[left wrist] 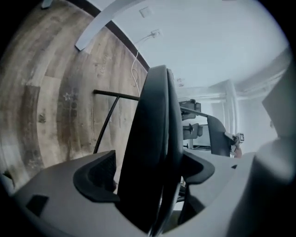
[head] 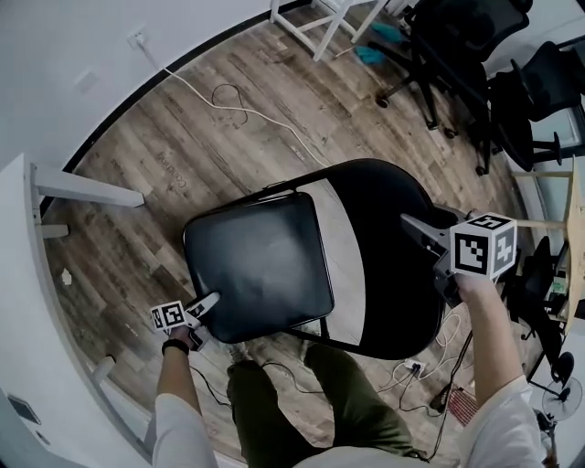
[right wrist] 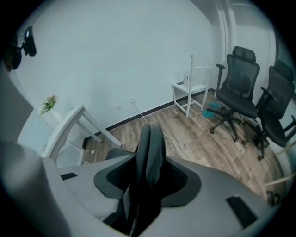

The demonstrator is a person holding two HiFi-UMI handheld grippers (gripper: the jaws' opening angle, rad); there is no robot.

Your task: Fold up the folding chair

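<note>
While the folding chair (head: pixel 274 256) stands unfolded on the wood floor (head: pixel 210 137) in the head view, bare boards lie open beyond it, a white tabletop (head: pixel 14 274) is close at left and office chairs (head: pixel 457 55) crowd the far right. In the left gripper view, the left gripper (left wrist: pixel 148 171) has its fingers released, straddling the seat (left wrist: pixel 152 139) edge. In the right gripper view, the right gripper (right wrist: pixel 149 178) has its fingers grasping the backrest (right wrist: pixel 150 148) top edge, with open floor beyond.

Chair (head: pixel 265 265): legs mostly hidden under seat. Office chairs (head: pixel 457 55): cut off by top edge. Table (head: pixel 14 302): cut off at left. Rack (head: pixel 294 27): top cropped. Scrap (head: pixel 66 276): too small to identify.
</note>
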